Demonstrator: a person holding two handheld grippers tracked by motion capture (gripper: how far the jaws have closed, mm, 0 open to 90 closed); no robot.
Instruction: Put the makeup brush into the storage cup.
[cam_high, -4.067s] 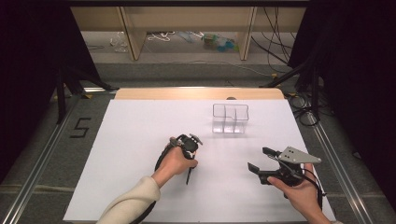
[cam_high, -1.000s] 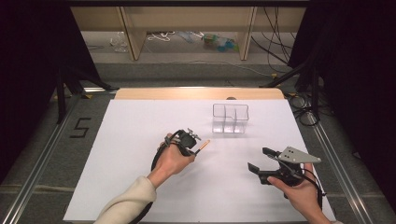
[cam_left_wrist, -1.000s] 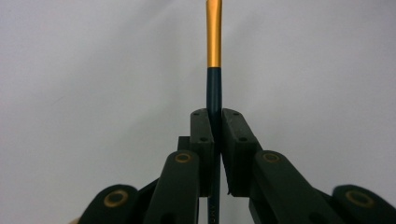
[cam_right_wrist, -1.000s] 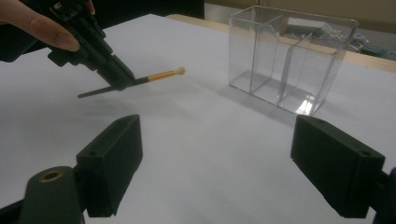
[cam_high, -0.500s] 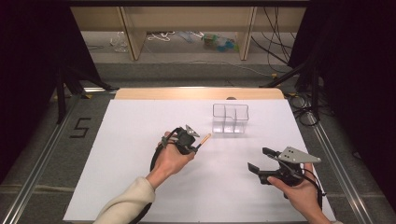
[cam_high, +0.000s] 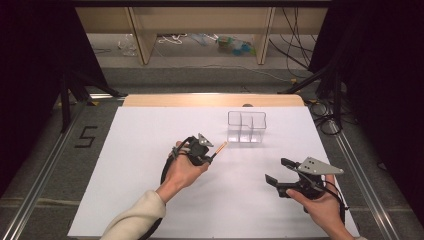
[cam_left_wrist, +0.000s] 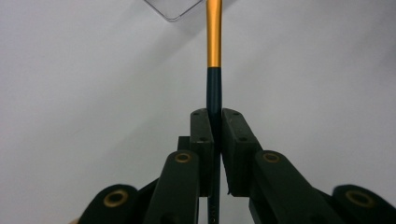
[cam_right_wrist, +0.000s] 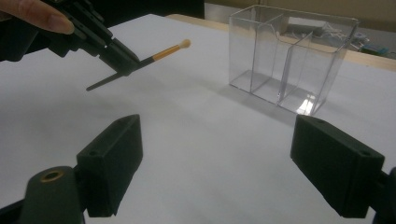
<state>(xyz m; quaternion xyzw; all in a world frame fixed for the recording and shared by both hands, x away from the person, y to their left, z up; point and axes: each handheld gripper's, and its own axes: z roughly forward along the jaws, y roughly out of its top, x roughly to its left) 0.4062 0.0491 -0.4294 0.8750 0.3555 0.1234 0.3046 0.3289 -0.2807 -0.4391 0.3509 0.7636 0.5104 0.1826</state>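
You face a white table (cam_high: 150, 130) with a pale wooden strip (cam_high: 210, 100) along its far edge. Beyond the table, grey floor (cam_high: 200, 75) runs to a light wooden shelf unit (cam_high: 145, 35) with loose cables (cam_high: 170, 39) beneath. Left of the table, a "5" (cam_high: 86, 136) marks the floor; dark curtains (cam_high: 30, 60) flank both sides.

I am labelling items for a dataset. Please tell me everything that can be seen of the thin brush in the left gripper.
The brush is a slim stick: dark handle, orange-gold middle section, small pale rounded tip. The left gripper is shut on its dark part, so it hangs above the white table, touching nothing else. Its tip points toward the clear plastic organizer, short of it.
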